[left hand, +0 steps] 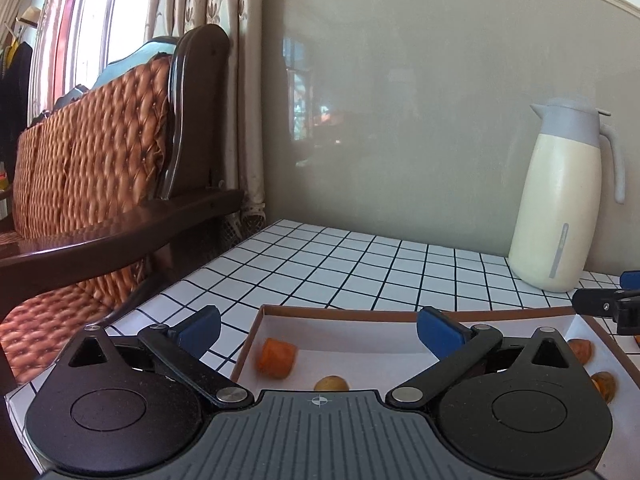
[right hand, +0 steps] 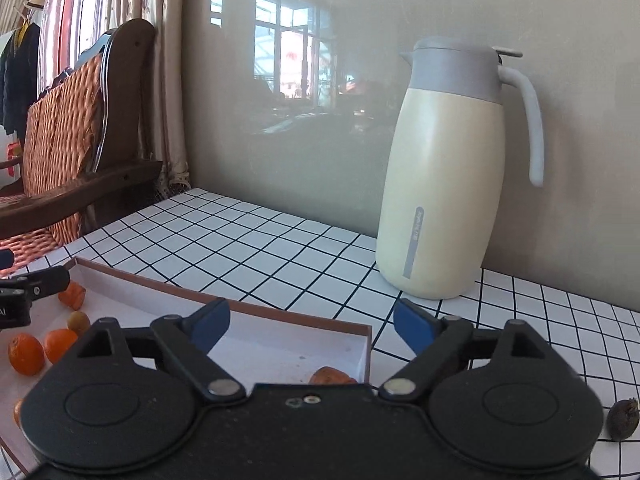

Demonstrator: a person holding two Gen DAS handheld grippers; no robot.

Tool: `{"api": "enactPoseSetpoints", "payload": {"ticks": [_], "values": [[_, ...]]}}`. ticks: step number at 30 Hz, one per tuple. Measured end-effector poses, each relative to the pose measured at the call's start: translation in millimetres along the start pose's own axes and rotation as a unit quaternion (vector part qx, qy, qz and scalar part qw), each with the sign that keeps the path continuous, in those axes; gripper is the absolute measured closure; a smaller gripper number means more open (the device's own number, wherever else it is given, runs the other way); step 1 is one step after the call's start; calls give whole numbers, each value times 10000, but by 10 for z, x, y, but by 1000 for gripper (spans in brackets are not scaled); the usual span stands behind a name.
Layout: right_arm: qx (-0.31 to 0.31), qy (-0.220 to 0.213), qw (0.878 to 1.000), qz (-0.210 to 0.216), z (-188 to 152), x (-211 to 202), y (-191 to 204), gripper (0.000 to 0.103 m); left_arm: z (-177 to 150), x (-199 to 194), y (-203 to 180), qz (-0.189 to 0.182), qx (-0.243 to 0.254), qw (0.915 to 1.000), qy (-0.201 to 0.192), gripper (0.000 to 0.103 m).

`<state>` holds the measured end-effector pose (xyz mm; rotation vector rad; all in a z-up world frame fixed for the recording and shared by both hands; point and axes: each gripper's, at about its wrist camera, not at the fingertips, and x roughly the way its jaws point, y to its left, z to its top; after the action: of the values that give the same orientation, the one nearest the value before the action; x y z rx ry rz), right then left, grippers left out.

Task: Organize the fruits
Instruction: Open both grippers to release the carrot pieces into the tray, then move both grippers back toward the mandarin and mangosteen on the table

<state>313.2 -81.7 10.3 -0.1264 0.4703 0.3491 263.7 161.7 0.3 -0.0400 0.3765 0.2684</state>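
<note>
Stray fruit: a dark brown fruit point(right hand: 623, 418) is seen on the worktop point(right hand: 280, 248), outside the box point(right hand: 224, 306), low and well to the right of the right gripper point(right hand: 312, 326) jaws.
Long axis: it cannot be told; the fruit looks roundish, with a small stem end pointing up.
Boxed fruit: orange pieces point(right hand: 60, 344) and a small yellowish one point(left hand: 330, 383) are seen lying inside the box, below and behind the left gripper point(left hand: 318, 330) jaws.
Nearer hand: the right is judged nearer the stray fruit.
Right jaws: spread wide, nothing held, aimed forward over the box's right corner toward the jug point(right hand: 444, 176).
Left jaws: spread wide, nothing held, poised over the box's left end.
Coming move: a swing right and down is judged to be needed.
</note>
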Motion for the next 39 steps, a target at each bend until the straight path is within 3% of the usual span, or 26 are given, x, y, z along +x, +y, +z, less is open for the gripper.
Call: {"api": "enactPoseSetpoints", "payload": {"ticks": [2,12,17,22,27,32,37,39], "values": [[14,25,10000,94,3,2,-3,6,-9,-31,-6,-5,25,10000,-6,0],[-100,-114,9998,-137,52,-284,-63,6,-20,-381,-11,43,-66,9996,-289,0],[-25,-362,9988,-329,18,-556,-173,6,-8,-598,-64,4,-69,9994,-346,0],[240,-313,9976,-576,-95,-745,-315,6,-125,-864,-189,-59,80,9992,-394,0],[694,-345,9963,-376,-219,-963,-523,10,-209,-1022,-391,205,425,9983,-329,0],[693,-311,9962,-427,-402,-1143,-624,6,-203,-1204,-486,113,185,9982,-554,0],[632,18,9980,-99,-520,-1220,-705,6,-225,-1246,-760,30,398,9977,-543,0],[522,27,9985,-188,-531,-1272,-730,6,-216,-1266,-886,-89,447,9978,-487,0]]}}
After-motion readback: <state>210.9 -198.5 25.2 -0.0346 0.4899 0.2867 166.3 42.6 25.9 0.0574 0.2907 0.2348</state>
